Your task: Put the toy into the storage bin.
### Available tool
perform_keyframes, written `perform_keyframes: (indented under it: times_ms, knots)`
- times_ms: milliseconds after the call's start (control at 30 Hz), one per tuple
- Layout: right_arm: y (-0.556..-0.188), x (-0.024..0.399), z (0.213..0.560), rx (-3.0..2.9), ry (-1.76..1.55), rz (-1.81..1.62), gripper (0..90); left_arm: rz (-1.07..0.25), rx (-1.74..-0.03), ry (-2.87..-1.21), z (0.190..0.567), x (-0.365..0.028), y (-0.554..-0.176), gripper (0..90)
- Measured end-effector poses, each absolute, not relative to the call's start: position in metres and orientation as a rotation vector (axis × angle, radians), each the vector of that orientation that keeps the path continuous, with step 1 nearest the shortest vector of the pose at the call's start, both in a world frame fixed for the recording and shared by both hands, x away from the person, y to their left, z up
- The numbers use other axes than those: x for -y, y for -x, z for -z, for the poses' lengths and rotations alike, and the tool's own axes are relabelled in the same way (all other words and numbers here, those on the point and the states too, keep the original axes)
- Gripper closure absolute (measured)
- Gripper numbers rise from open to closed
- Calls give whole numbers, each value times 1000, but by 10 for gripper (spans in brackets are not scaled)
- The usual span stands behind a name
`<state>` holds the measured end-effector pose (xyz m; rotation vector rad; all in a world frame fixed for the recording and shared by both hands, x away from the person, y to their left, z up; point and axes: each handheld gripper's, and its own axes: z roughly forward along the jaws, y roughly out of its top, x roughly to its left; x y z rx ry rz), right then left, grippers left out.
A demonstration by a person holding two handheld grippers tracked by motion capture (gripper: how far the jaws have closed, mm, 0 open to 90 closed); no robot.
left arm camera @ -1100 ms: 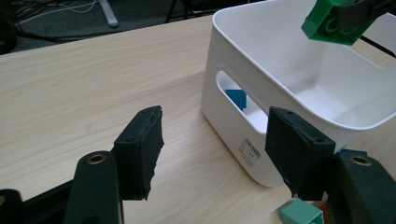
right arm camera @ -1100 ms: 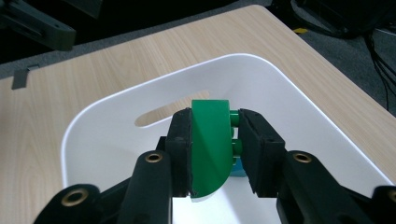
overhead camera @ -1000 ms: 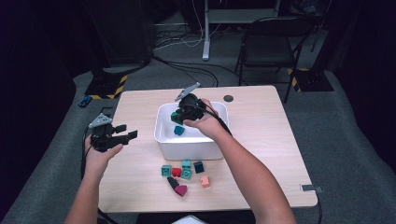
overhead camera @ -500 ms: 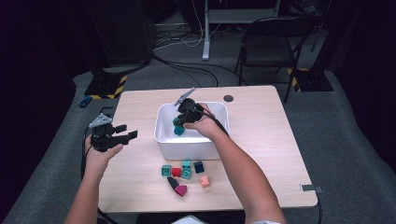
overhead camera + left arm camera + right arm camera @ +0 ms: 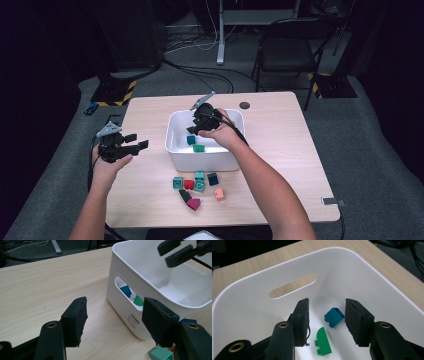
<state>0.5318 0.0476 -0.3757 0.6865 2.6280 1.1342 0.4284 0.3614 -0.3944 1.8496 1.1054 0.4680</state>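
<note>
A white bin stands mid-table. My right gripper hangs inside it, and its jaws have just been opening, with nothing pressed between the pads. In the right gripper view the gripper is open above a green rounded brick and a blue brick, both lying on the bin floor. From the high view the same green brick and blue brick lie side by side. My left gripper is held open and empty left of the bin, its jaws level with the bin's handle slot.
Several loose bricks lie in front of the bin: teal, red, dark blue, peach and magenta. A dark round cap sits behind the bin. A chair and cables are beyond the table's far edge.
The right gripper's jaws have opened, and the green brick it carried over the bin now lies on the bin floor beside the blue one. The left gripper has stayed put.
</note>
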Motion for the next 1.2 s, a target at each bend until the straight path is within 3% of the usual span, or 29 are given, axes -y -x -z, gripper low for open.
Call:
perform_keyframes:
  times_ms: [600,1200]
  knots:
    - [-489,-12,330,-2538,-684,-1247,535,-469,-1115,-1847,395,-365,-430,369]
    - [-428,5,325,-2529,-563,-1304,532,-470,-1121,-1842,395,-363,-429,382]
